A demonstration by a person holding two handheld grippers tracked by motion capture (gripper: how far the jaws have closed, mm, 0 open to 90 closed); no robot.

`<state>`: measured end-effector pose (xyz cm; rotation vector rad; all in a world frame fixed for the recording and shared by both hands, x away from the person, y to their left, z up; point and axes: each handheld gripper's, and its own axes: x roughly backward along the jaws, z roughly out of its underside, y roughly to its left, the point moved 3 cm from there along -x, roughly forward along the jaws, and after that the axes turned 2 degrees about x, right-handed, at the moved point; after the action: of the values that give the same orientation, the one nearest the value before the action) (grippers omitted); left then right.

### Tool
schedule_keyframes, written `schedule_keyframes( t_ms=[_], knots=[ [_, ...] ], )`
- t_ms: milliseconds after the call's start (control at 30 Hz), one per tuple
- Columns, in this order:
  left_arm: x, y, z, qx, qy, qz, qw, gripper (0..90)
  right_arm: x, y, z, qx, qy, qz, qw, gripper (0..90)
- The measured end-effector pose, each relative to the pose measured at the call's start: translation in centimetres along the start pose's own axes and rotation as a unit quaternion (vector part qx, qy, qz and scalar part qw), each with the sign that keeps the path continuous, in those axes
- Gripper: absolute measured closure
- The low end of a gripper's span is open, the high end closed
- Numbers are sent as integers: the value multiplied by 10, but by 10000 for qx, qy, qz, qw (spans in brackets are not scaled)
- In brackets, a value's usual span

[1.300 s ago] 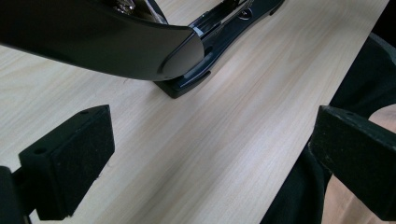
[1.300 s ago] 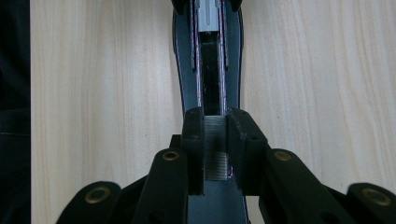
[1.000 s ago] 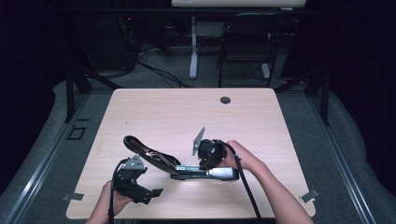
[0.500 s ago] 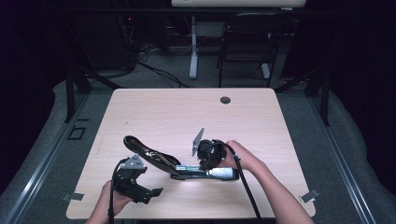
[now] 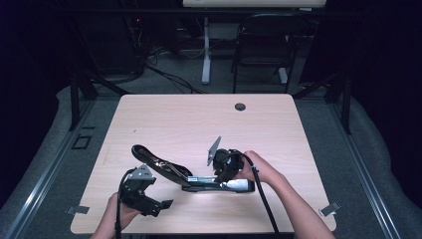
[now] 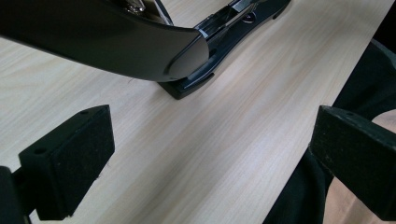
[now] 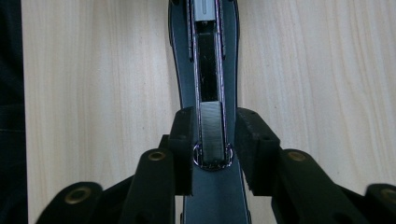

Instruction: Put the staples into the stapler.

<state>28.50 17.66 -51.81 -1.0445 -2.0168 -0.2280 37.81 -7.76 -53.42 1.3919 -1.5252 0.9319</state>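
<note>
Staples (image 7: pixel 211 126) seated in open stapler (image 5: pixel 196 180); right claw (image 7: pixel 212 142), jaws just opening, loosely straddles the rail. Withdraw straight. Left claw (image 6: pixel 212 156) gapes empty near bench's front edge.

Your stapler (image 5: pixel 191 175) lies flat on the near half of the table, black and long, hinged wide open. Its top arm (image 5: pixel 157 162) swings up and away to your left, curved and glossy, clear of the base. The base's end (image 5: pixel 239 185) points right. Look down its open channel and you see a strip of staples (image 7: pixel 211 133) sitting in the track.
</note>
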Motion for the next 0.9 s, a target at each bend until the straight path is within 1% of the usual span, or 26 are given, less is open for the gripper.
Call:
schedule_keyframes(
  t_ms=[33,67,167,233,300,333,433,467,533,600,633,667,767,833,867,900],
  knots=[
    [0,0,0,2,0,-8,10000,0,2,0,1,18,15,40,10000,664],
    [0,0,0,9,-2,-14,10000,0,2,0,2,-52,-81,66,9999,653],
    [0,1,0,21,2,-28,10000,0,5,0,7,-175,-141,154,9996,586],
    [0,2,0,33,15,-61,10000,0,8,0,10,-245,-112,245,9993,539],
    [0,3,0,61,21,-85,9999,0,9,1,13,-421,-182,305,9985,473],
    [1,4,1,93,7,-98,9999,0,10,1,15,-468,-166,355,9981,449],
    [2,5,1,135,-27,-133,9998,0,14,0,20,-710,-186,462,9962,375],
    [2,6,1,143,-22,-147,9998,0,16,0,22,-778,-263,498,9954,343],
    [2,7,1,196,-41,-173,9997,0,19,1,27,-892,-371,460,9943,285],
    [3,9,1,236,-31,-197,9995,0,23,1,33,-1000,-395,553,9927,224],
    [3,10,1,262,-48,-215,9994,0,24,2,36,-1084,-456,568,9914,208],
    [3,11,1,288,-69,-231,9993,0,26,2,39,-1128,-487,603,9906,198],
    [5,13,1,351,-122,-255,9990,0,31,2,47,-1375,-568,742,9861,163],
    [6,14,1,395,-161,-284,9987,0,34,3,52,-1458,-597,850,9838,158],
    [6,15,1,426,-187,-302,9985,0,35,3,55,-1514,-620,869,9827,152],
    [6,16,1,450,-195,-315,9983,0,36,4,57,-1590,-684,891,9809,151]
  ],
)
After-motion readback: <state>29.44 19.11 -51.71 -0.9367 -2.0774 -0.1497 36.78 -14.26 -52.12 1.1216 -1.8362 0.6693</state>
